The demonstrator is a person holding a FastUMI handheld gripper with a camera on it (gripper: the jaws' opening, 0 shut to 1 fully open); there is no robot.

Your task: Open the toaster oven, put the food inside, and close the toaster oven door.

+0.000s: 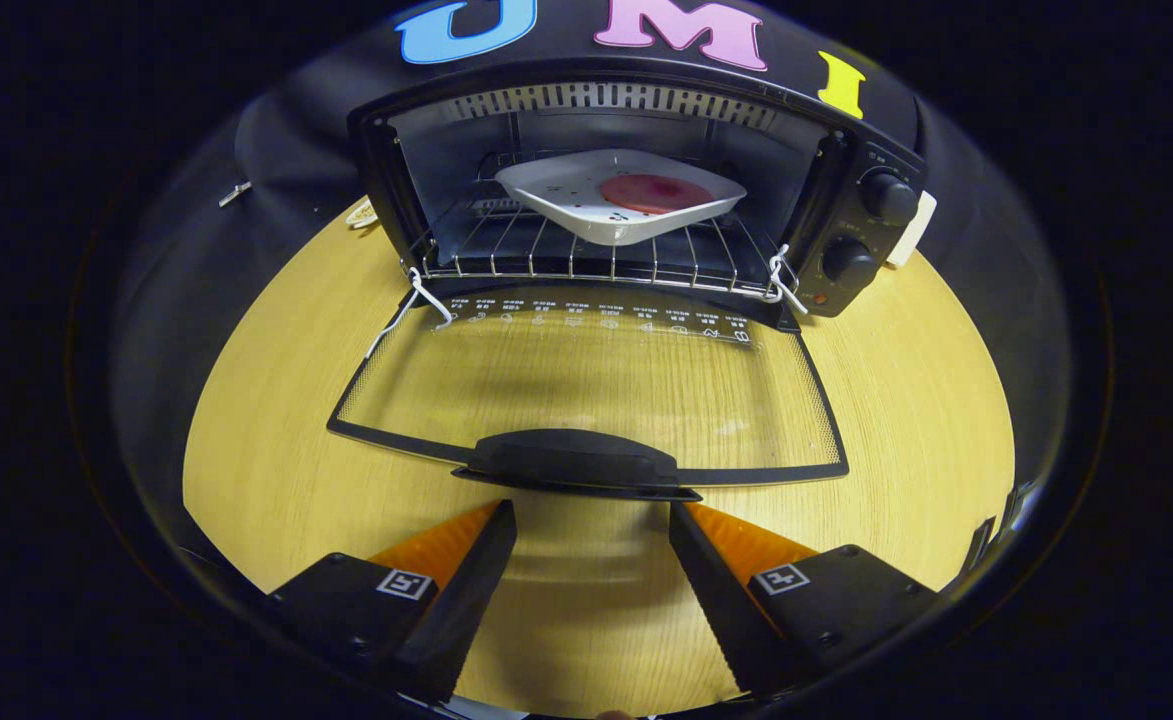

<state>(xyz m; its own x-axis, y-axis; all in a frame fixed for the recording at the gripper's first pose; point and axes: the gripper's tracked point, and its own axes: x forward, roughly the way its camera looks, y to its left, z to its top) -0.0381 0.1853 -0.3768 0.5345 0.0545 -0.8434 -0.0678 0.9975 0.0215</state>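
Note:
A black toaster oven stands at the far side of the wooden table with its glass door folded down flat toward me. Inside, on the wire rack, rests a white square plate carrying a round red slice of food. The door's black handle lies just ahead of my fingertips. My gripper is open, with nothing between its orange-and-black fingers, and it sits slightly short of the handle.
The round wooden table spreads to both sides of the door. Two control knobs sit on the oven's right panel. A white plug or adapter is behind the oven's right side.

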